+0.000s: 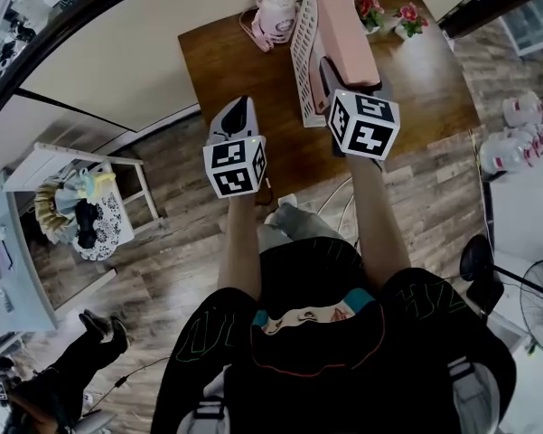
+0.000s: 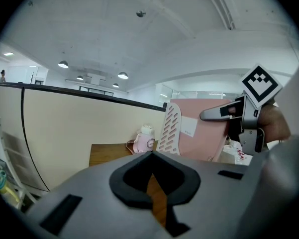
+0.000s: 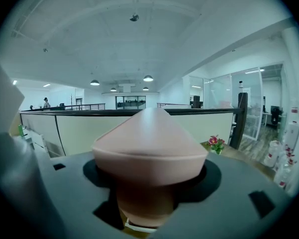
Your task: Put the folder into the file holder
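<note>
Right tongs [image 3: 151, 178] are spread wide around the near end of the pink folder [image 1: 343, 30], pads looking just clear of it. It stands on edge, seemingly inside the white file holder [image 1: 304, 48], long axis pointing straight away from them. Left tongs [image 2: 151, 180] closed, empty, further off to the left

Was an open-plan office: cream partition [image 3: 74, 131] at left, glass-walled rooms [image 3: 221, 96] at right, 2 pendant lamps [image 3: 148, 78] upper centre, wooden desk [image 1: 429, 84].
</note>
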`<state>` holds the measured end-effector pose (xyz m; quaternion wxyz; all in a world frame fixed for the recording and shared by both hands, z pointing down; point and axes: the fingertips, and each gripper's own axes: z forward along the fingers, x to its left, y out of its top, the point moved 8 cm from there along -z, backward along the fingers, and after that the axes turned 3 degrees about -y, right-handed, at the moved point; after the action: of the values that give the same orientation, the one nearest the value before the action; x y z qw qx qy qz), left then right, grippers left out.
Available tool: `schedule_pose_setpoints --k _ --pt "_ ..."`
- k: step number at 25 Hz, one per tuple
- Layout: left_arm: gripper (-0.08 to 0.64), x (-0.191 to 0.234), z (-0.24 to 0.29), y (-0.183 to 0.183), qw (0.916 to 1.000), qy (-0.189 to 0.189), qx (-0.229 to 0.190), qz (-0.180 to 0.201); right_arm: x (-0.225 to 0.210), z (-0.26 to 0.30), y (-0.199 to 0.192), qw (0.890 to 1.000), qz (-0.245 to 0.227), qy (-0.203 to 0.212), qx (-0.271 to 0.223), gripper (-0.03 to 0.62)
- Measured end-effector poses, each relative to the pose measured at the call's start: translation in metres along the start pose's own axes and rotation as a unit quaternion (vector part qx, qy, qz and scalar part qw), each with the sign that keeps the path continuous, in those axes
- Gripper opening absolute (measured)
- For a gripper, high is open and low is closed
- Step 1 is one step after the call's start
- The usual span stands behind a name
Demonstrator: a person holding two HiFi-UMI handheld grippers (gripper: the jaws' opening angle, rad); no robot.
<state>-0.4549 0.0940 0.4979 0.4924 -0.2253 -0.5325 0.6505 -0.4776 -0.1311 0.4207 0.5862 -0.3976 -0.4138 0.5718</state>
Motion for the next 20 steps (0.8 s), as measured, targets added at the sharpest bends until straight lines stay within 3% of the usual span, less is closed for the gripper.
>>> schedule_pose_setpoints --k 7,17,20 --pt "-0.003 -0.007 -0.009 0.008 0.9998 -0.011 -0.018 0.003 -0.002 -0.024 0.015 0.999 -0.010 0.003 -0.030 0.301" --pt "-0.003 -0.020 -0.040 0.007 0.9990 -0.028 -0.032 0.008 -0.006 -0.078 0.017 0.996 0.023 0.013 -0.083 0.295" --pt "-0.003 -0.026 -0.051 0.003 0.9987 -0.035 -0.035 0.010 -0.008 -0.095 0.009 0.996 0.035 0.010 -0.083 0.241"
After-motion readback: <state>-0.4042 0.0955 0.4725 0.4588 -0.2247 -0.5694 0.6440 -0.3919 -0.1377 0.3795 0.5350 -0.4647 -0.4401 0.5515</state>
